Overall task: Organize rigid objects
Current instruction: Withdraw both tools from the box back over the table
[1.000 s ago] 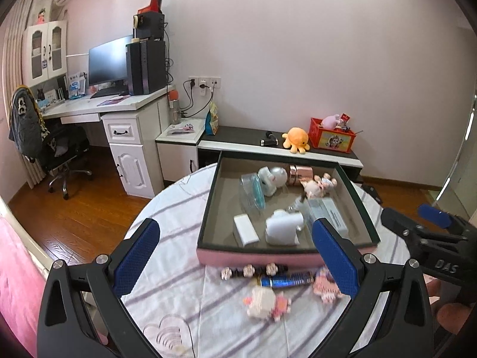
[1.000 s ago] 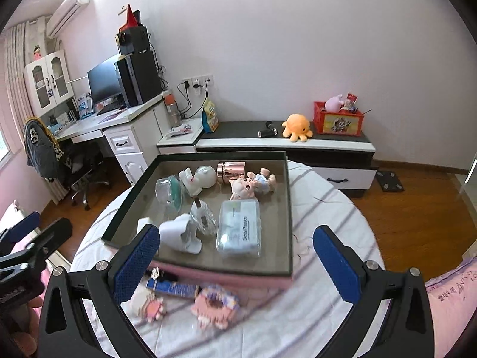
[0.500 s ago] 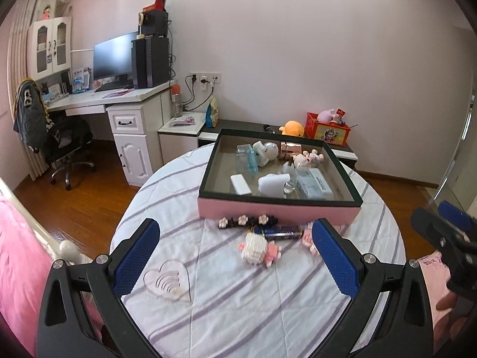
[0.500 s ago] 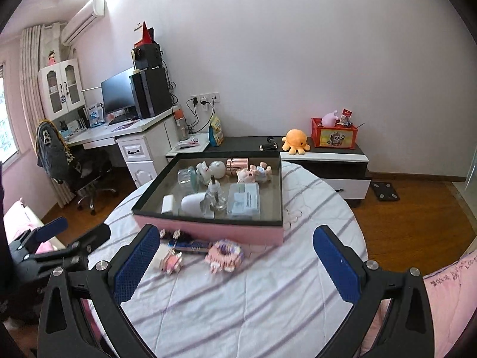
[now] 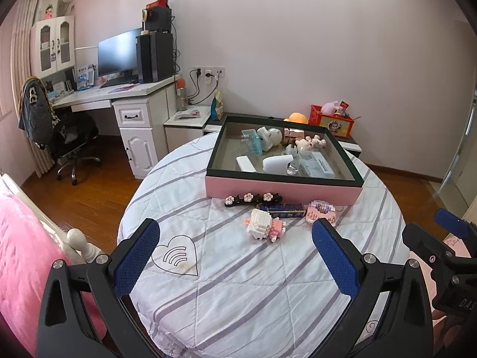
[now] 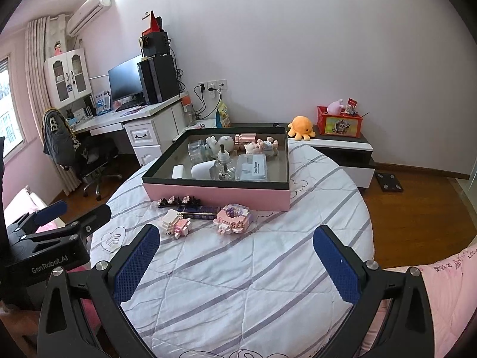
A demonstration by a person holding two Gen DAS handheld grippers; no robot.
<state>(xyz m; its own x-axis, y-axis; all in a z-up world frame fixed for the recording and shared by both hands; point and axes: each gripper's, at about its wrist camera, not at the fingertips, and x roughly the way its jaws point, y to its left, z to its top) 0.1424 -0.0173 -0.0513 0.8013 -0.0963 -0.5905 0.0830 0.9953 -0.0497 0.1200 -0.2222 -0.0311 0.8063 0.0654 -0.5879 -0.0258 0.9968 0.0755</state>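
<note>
1. Left gripper [image 5: 235, 252] – jaws spread wide, nothing between them; it hangs above the near part of the round table [image 5: 268, 298], well apart from every item.
2. Right gripper [image 6: 237, 258] – likewise released and empty, held over the near tabletop.
3. Pink tray [image 6: 220, 192] sits at the far side of the table. It already holds several items, among them a small glass bottle [image 6: 222, 164] standing upright and a flat clear case [image 6: 252, 168].
4. Four items lie on the cloth just in front of the tray: a black flower hair clip [image 5: 253, 199], a dark blue tube [image 5: 281, 207], a white-and-pink block figure [image 5: 263, 228] and a pink block model [image 6: 234, 217].
5. Handling judgement – the block pieces look light and stiff but probably brittle at the joints; grip across the widest solid body, not the small protruding parts, with modest squeeze.
6. The tube and clip are slim and lie low; close on the long sides at mid-length, since the soft quilted cloth may bunch under the fingertips.
</note>
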